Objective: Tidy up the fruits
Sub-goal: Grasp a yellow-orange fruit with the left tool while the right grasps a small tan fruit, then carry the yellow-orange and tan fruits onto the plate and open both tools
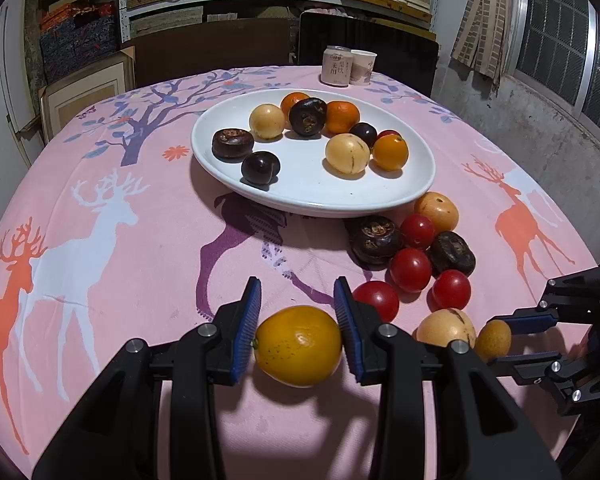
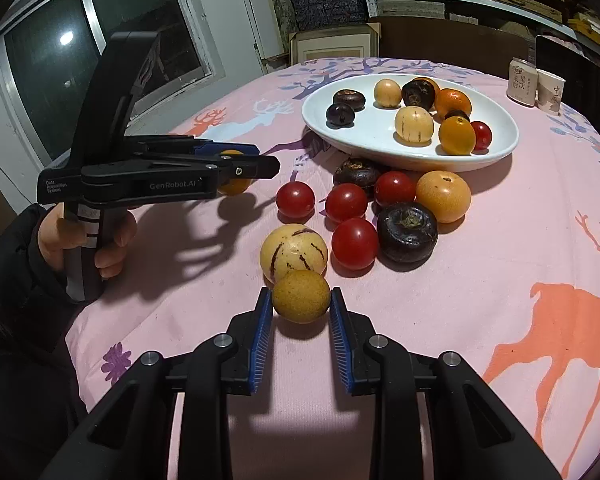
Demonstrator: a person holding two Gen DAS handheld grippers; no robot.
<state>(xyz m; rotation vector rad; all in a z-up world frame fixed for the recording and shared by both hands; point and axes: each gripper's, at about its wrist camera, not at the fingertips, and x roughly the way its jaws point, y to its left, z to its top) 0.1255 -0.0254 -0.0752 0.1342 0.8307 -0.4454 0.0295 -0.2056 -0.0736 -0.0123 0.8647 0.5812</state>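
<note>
Gripping a yellow fruit [image 1: 298, 346] in my left gripper [image 1: 298, 328], near side of the white plate [image 1: 380, 196], I see its underside hidden. My right gripper [image 2: 300, 316] is clamped on a small brown fruit [image 2: 301, 297], just before the striped fruit [image 2: 294, 251], whose lower edge it covers.

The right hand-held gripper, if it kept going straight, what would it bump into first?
The right hand-held gripper is already shut on a small brown round fruit. Straight ahead, that fruit would probably push into the pale striped fruit just beyond it; they look nearly touching.
</note>
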